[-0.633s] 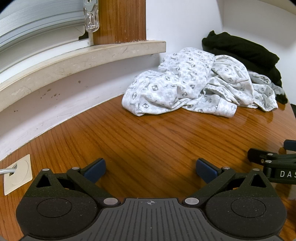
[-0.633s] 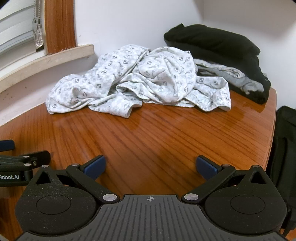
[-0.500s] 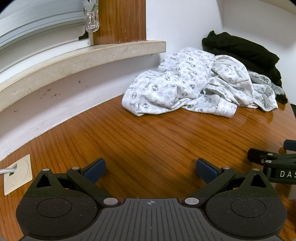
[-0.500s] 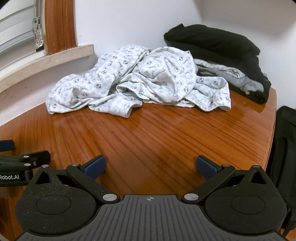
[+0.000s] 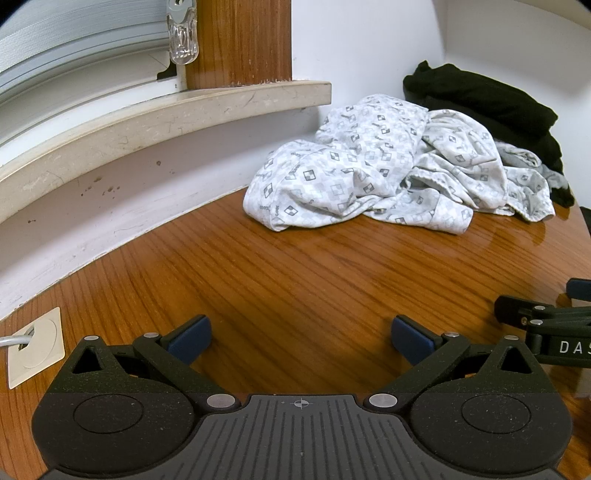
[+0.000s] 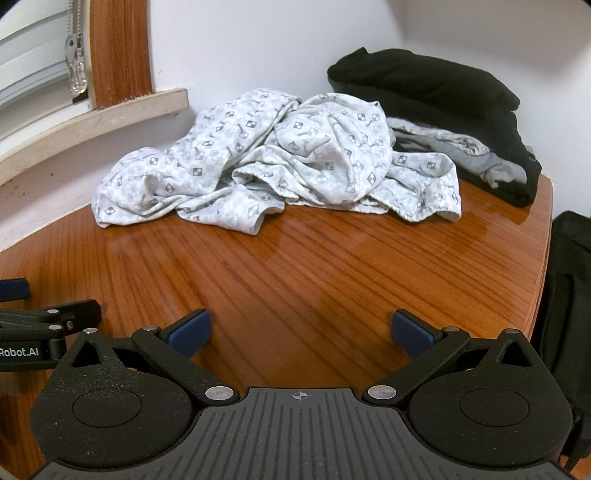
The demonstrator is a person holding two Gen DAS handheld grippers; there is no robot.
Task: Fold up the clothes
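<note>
Along the table's (image 5: 295,266) left edge runs a white wall with a stone windowsill (image 5: 166,114) above it, a wooden window post (image 5: 238,40) standing on the sill and a clear blind pull (image 5: 183,33) hanging beside it; a white cable outlet plate (image 5: 35,347) sits at the near left edge. At the far right corner, black clothes (image 6: 443,96) are stacked against the wall with a grey garment (image 6: 480,158) tucked between them, and off the right edge a black bag (image 6: 569,295) stands beside the table. Bare wood lies between both tools and the laundry, nothing blocking the way. Compared with half a second back, nothing has shifted: both views match. The patterned white garment (image 6: 295,158) lies crumpled in a heap along the far edge, 1 sleeve trailing left toward the sill, its right side touching the black stack. The left gripper (image 5: 301,334) hovers over the near edge, jaws spread wide, empty. The right gripper (image 6: 301,330), just beside it, is equally released, holding nothing.
</note>
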